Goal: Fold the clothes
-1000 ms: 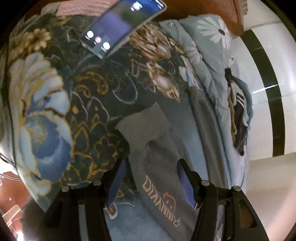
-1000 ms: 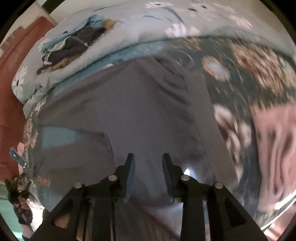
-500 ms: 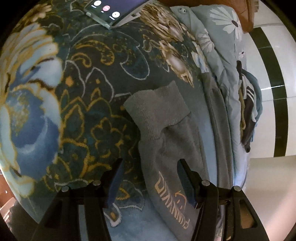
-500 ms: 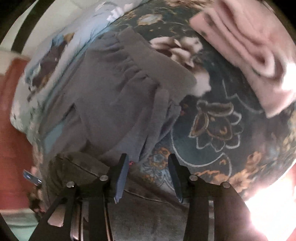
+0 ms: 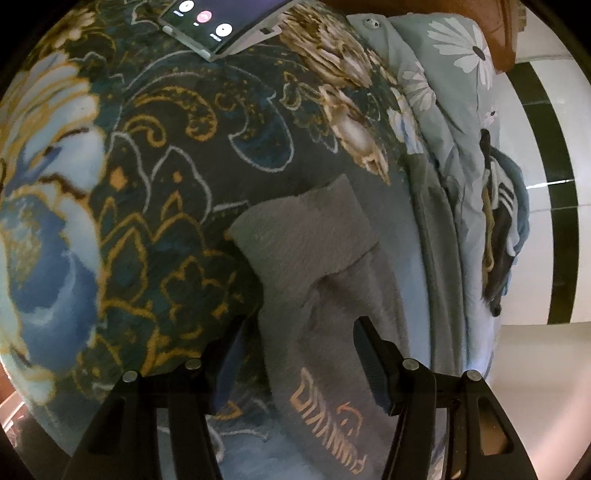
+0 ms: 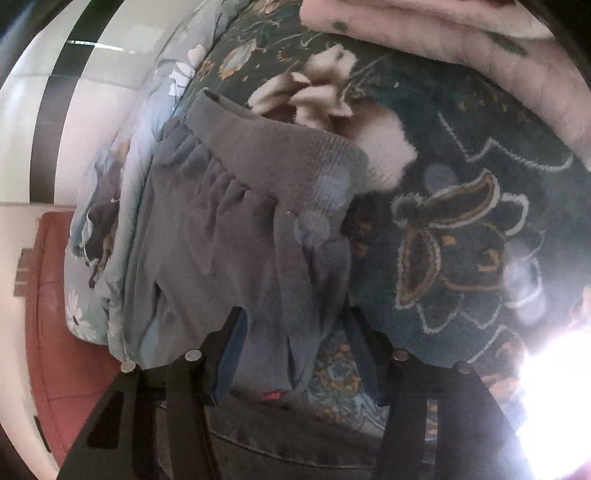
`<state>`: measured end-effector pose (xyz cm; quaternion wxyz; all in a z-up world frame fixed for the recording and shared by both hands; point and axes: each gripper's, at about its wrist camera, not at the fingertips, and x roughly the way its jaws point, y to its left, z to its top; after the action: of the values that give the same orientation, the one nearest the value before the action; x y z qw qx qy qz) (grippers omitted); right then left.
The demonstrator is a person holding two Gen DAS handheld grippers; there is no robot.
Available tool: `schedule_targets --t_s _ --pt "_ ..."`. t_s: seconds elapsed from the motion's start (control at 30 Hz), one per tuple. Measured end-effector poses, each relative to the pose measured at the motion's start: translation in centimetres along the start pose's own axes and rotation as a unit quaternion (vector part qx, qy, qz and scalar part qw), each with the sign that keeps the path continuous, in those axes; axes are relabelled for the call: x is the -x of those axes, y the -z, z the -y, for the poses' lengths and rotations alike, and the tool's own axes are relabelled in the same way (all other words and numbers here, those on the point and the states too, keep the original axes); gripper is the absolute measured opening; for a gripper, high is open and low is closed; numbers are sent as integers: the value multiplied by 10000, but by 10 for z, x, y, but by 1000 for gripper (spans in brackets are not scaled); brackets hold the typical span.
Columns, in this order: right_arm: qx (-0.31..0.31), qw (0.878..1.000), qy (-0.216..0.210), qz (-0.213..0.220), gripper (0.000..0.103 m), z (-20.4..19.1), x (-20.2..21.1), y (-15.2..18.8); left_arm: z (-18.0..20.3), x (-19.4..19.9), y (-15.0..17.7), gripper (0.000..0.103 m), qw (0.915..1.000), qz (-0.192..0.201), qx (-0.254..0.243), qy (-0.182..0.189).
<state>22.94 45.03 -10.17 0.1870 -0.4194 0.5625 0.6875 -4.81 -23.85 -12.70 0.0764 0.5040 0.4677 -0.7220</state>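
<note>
Grey sweatpants point(image 5: 325, 280) lie spread on a dark floral blanket point(image 5: 147, 177). In the left wrist view a leg with a ribbed cuff point(image 5: 303, 229) and orange lettering point(image 5: 328, 413) lies between my open left gripper's point(image 5: 299, 354) fingers. In the right wrist view the ribbed waistband point(image 6: 288, 155) and the gathered top of the sweatpants point(image 6: 229, 243) lie ahead of my open right gripper point(image 6: 295, 343), whose fingers straddle the fabric's near edge.
A phone point(image 5: 221, 18) on a stand sits at the far end of the blanket. A light blue daisy quilt point(image 5: 454, 74) with a pile of dark clothes point(image 5: 498, 229) lies beside it. Pink folded fabric point(image 6: 443, 33) lies beyond the waistband. Dark jeans point(image 6: 295, 443) are near the camera.
My right gripper has swung from above the sweatpants' middle round to the waistband side and its fingers have spread wider. My left gripper has moved slightly closer to the leg cuff.
</note>
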Motion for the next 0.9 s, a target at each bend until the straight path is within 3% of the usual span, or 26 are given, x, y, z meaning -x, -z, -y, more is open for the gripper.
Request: schedule_targets --t_s 0.13,0.27,0.3,0.4,0.43,0.53,0.73,0.9 --pt "-99 9998 -191 -29 57 -7 -3 -3 -2 -1 1 61 9999 -24 97 42" --pt "-110 9997 -191 -66 36 -17 -10 -3 -9 0 3 60 9991 -174 289 273" --pt "-134 9996 -217 -89 26 -18 -10 -3 -9 1 4 56 9990 -163 288 297" --pt "-198 9992 -298 -155 12 -23 -10 -4 -14 7 6 36 9994 -47 290 185" --pt "-176 9992 -331 -151 11 -25 -8 -4 -14 9 7 23 9995 46 268 152" --pt "-19 9990 -437 -93 10 -38 -2 -10 -11 13 8 8 9997 210 88 92" --pt "183 9973 -708 74 9 -74 9 -27 7 21 -1 5 9992 345 -112 159" --pt "285 9932 -1076 353 8 -110 19 -55 46 34 -20 5 9981 421 -360 285"
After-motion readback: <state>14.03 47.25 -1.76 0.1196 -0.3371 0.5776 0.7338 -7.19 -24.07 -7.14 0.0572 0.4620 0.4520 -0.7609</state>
